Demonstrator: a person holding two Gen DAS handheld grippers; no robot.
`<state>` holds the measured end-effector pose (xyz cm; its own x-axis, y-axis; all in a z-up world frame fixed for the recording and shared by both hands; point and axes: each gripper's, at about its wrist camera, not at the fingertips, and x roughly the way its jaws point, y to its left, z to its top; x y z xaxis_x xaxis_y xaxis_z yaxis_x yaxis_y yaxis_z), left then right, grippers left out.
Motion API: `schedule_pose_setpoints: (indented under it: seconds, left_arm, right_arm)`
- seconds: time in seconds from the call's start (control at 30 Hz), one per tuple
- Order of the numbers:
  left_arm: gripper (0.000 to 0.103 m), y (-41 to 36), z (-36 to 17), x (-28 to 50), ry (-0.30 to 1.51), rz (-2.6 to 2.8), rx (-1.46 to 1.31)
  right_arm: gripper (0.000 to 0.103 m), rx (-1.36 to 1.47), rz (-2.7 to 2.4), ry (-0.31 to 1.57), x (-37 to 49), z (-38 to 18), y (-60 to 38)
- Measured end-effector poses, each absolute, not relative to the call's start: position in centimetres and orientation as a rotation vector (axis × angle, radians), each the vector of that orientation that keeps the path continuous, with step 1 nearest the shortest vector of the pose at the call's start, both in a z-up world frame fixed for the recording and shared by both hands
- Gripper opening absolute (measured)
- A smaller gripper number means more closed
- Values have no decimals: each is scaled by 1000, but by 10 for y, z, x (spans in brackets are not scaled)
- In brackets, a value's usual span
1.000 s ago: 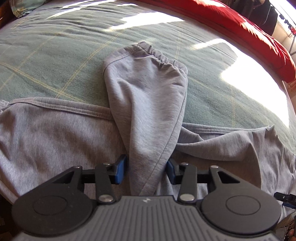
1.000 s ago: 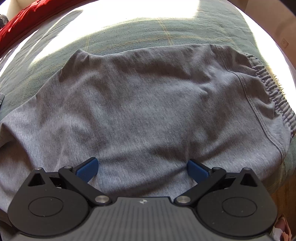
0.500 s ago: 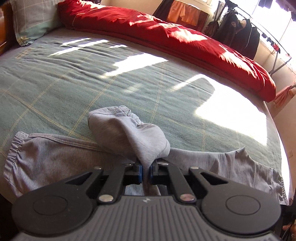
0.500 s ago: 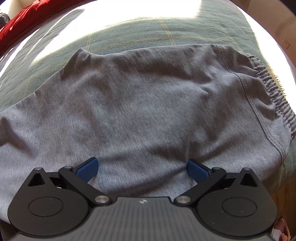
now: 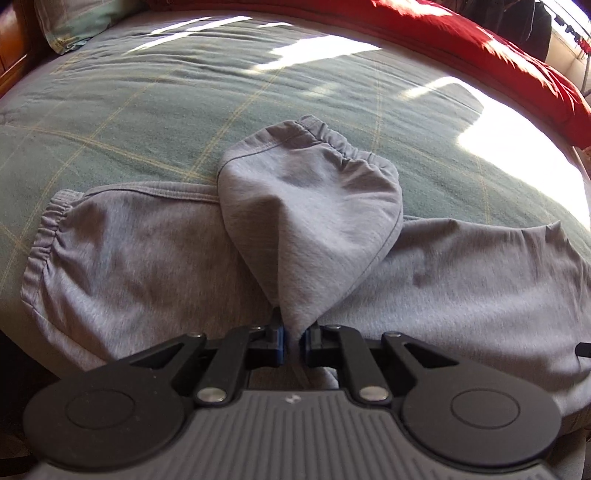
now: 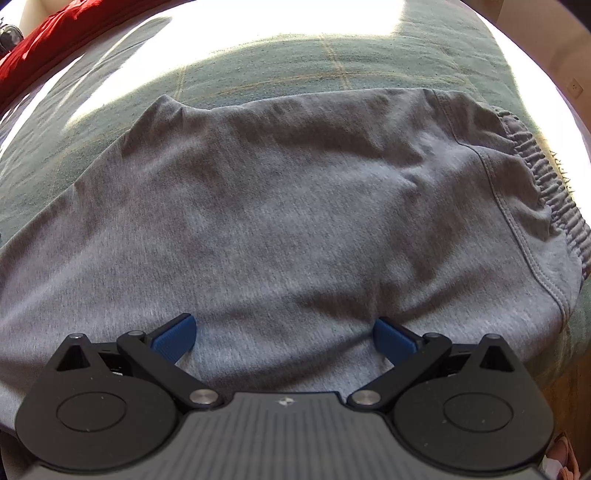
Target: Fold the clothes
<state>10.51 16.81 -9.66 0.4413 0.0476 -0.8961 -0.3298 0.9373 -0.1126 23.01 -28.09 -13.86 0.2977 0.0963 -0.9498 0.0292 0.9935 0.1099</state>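
Grey sweatpants lie spread across the green checked bed. My left gripper is shut on one pant leg, which stands up in a bunched cone with its elastic cuff pointing away from me. The other leg lies flat, its cuff at the left. In the right wrist view my right gripper is open and empty, its blue fingertips hovering just over the seat of the sweatpants. The elastic waistband is at the right.
A green checked bedspread covers the bed. A red duvet runs along the far side, and a pillow sits at the far left. The bed's near-right edge and wooden floor show in the right wrist view.
My left gripper closed on the pant leg and lifted it, then came down closer to the bed with the leg still pinched. My right gripper stayed open and still.
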Motion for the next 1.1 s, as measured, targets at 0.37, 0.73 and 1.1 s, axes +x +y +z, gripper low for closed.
schedule_pose_setpoints:
  seconds: [0.37,0.73,1.1]
  left_arm:
    - [6,172,-97,99,1124,238,-283]
    - [28,183,-88,89,1126,219,-289]
    - [43,192,-47,71,1084,211,-256]
  right_arm:
    - [103,170,122,1296,235,-126,-307]
    - [103,442,624,1325,239,-79,-287]
    - [103,138,618,1385,231,-127,-205]
